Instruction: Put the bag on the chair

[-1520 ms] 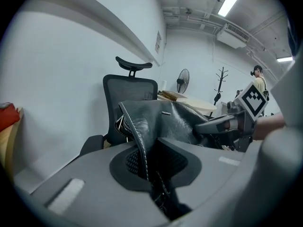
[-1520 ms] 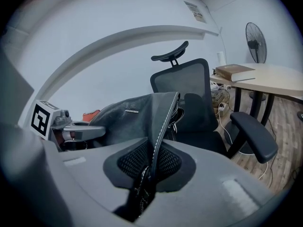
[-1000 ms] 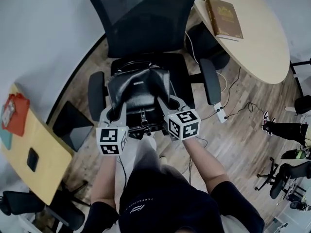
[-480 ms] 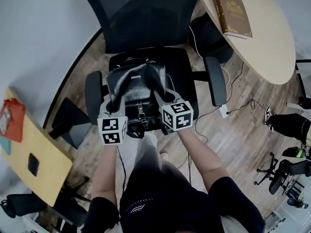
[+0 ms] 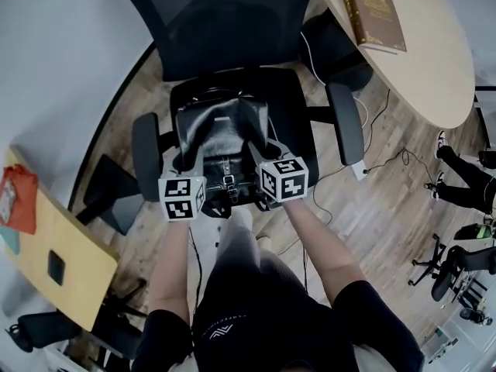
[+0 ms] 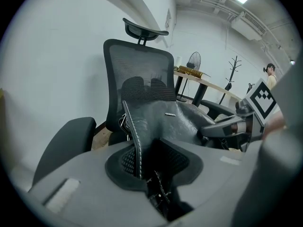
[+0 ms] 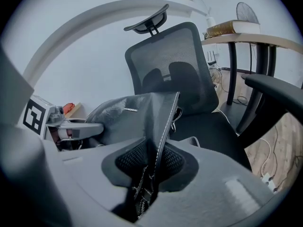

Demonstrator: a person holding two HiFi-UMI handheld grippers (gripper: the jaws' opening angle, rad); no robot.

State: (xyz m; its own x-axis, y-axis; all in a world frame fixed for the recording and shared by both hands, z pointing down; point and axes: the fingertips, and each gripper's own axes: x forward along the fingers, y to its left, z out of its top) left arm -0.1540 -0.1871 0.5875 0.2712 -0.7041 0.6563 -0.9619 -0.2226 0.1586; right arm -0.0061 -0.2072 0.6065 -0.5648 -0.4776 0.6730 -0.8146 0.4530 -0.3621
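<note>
Nearest, the left gripper (image 5: 184, 161) and the right gripper (image 5: 260, 155) are held level with each other, at 11 and 1 o'clock from the person's lap. The jaws of each gripper are opening from a narrow gap. A stitched side edge of the black bag (image 5: 221, 134) stands between them, and no firm pinch is made out in either gripper view. The bag lies at 12 o'clock from both grippers, its width spanning 9 to 3 o'clock between them, and neither gripper is the nearer. It is rested on the seat of the chair (image 5: 291, 99), so a straight withdrawal toward 6 o'clock is judged to be what is called for. Compared with a second ago, the jaws have been loosened, while the bag has kept its place on the seat. Farthest, at 1 o'clock, a book (image 5: 376, 10) is seen on the worktop (image 5: 434, 76).
</note>
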